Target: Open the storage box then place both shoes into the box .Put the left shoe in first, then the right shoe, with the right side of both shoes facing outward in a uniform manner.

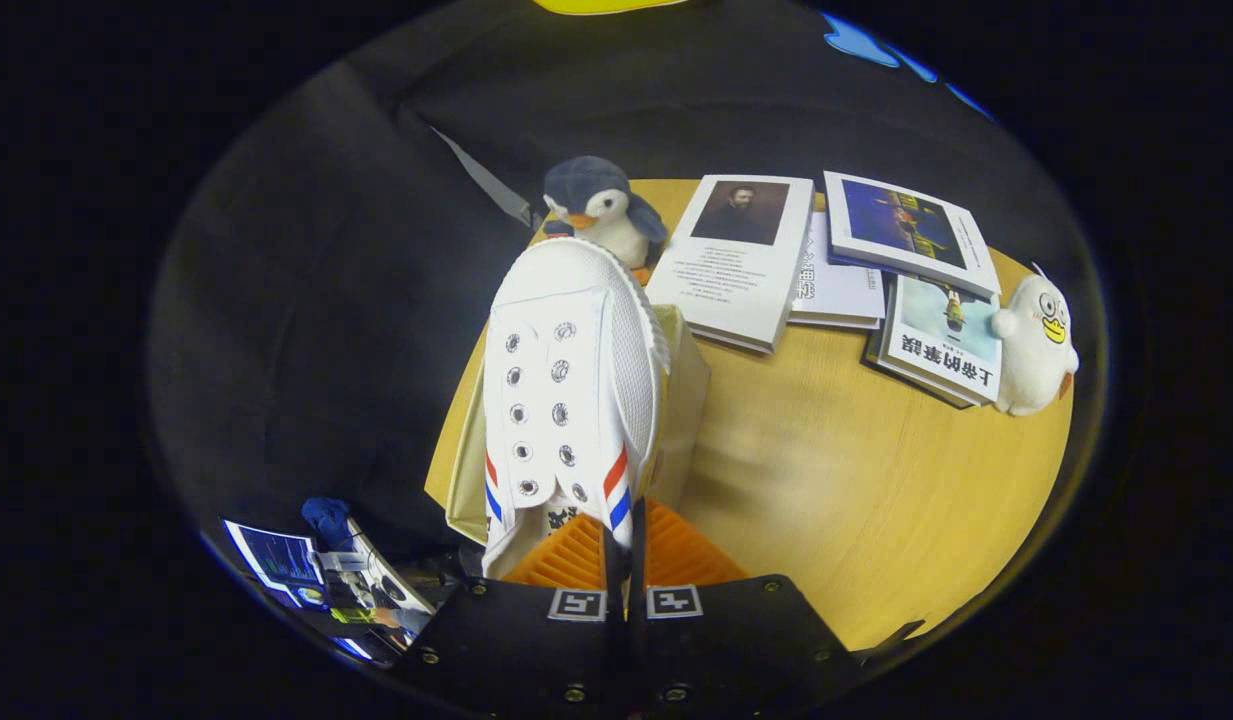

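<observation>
White shoe (pixel 566 390): mesh toe, metal eyelets, no laces, red and blue side stripes; held up over the cream storage box (pixel 684 400) on the tabletop (pixel 856 480). Hand-held gripper (pixel 624 560): fingers clamped together on the shoe's collar. Beyond: penguin plush (pixel 601 205), books (pixel 741 255), duck plush (pixel 1038 345).

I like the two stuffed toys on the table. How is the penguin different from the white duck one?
The penguin plush is dark blue and white with an orange beak; the duck plush is all white with a yellow beak. The penguin sits beyond the white shoe pinched in the gripper; the duck stands beside the books. Both are soft toys.
</observation>
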The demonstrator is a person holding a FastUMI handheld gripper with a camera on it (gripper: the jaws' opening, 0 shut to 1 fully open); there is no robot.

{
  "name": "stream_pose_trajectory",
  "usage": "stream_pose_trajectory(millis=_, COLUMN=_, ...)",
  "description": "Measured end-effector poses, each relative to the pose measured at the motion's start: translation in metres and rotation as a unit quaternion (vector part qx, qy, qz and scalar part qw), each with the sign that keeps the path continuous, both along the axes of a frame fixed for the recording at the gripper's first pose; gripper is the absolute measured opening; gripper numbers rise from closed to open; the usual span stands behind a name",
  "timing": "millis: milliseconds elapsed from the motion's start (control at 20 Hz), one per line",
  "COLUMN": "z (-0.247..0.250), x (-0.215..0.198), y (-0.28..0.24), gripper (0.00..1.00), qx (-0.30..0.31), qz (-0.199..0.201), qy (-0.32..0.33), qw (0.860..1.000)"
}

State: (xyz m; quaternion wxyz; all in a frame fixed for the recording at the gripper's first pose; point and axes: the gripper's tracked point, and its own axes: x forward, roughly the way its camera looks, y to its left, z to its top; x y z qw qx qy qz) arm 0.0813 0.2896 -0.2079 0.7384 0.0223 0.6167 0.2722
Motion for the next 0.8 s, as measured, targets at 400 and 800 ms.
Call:
stream_pose_trajectory(millis=400, z=-0.021, x=-0.004, y=0.034, gripper=0.01, qx=-0.026, qz=0.04, qy=0.012, qw=0.999)
stream_pose_trajectory(millis=800, z=-0.027, x=-0.007, y=0.05, gripper=0.09, qx=-0.02, qz=0.063, qy=0.002, qw=0.998)
